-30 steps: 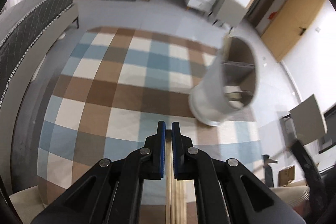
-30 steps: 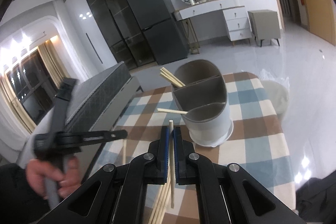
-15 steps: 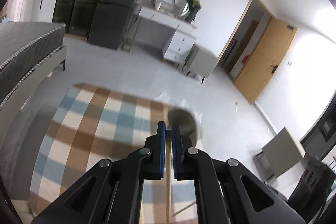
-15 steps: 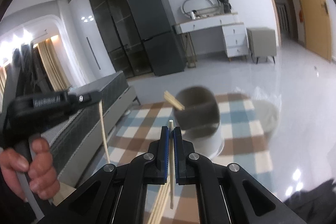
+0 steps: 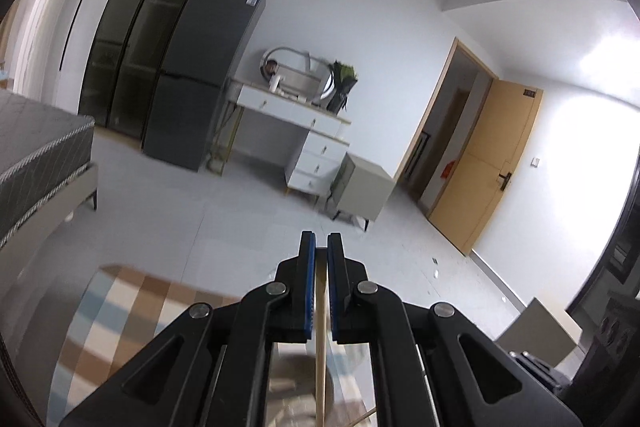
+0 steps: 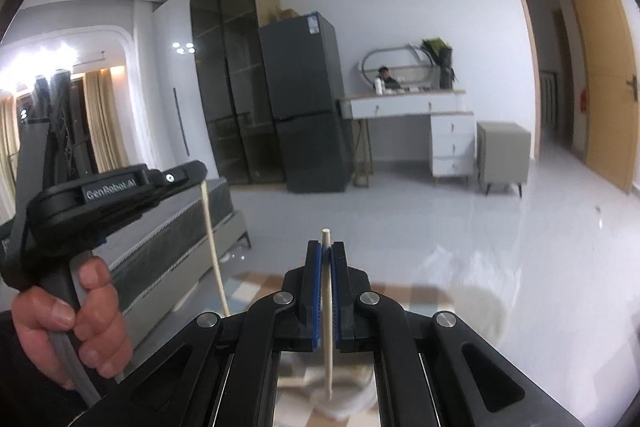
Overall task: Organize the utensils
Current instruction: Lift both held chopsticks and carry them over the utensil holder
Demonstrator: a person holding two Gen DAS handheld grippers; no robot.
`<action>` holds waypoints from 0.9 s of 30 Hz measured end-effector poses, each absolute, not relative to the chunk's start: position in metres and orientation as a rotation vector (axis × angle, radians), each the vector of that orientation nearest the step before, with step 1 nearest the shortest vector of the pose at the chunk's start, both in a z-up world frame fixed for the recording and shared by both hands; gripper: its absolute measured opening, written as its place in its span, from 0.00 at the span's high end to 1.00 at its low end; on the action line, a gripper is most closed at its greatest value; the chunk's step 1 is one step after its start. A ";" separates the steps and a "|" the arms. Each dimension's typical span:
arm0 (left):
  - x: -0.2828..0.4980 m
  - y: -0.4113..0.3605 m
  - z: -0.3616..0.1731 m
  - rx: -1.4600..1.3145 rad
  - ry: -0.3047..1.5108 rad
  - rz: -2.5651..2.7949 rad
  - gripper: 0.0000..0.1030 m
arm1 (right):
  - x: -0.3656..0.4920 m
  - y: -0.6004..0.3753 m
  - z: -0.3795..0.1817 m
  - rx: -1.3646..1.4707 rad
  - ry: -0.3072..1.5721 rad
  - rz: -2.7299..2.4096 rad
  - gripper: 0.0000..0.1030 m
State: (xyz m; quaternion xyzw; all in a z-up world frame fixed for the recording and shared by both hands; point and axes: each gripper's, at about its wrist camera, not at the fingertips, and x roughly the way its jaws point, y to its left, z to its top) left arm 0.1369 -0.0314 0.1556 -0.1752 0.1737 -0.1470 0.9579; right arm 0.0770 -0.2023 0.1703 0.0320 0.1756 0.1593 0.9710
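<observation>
Wide bedroom behind everything: bed [image 6: 168, 259] at left, dark fridge [image 6: 304, 107] and white dressing table [image 5: 296, 119] at the far wall, checked cloth of the desk [image 5: 132, 307] only as a blurred strip at the bottom.

Below, pale utensil holder [image 6: 344, 391] blurred between the arms of the right tool, probably the target for both sticks.

Left hand-held gripper [image 6: 192, 177], seen from the right wrist view, gripped by a hand [image 6: 68, 331] at the handle and clenched on one chopstick [image 6: 214, 251]. Stick pinched at its top end, hanging down and slightly slanted, likely so that the free end can drop first into a compartment.

Right hand-held gripper [image 6: 328, 291] also clenched, grasping a second chopstick [image 6: 327, 311] between the blue pads. Stick nearly upright, short tip above the jaws, longer part below, ending just over the holder.

Both sticks raised clear of the desk, well apart from each other, not yet inside the holder.
</observation>
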 end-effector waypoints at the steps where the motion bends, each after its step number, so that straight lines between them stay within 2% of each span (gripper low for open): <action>1: 0.144 -0.031 0.155 -0.350 0.343 -0.297 0.99 | 0.088 -0.200 0.175 0.054 0.341 0.327 0.97; 13: 0.199 -0.033 0.106 -0.336 0.374 -0.262 0.99 | 0.178 -0.198 0.150 0.122 0.405 0.373 0.97; 27: 0.188 -0.050 0.096 -0.285 0.370 -0.223 0.99 | 0.195 -0.201 0.108 0.123 0.490 0.378 0.96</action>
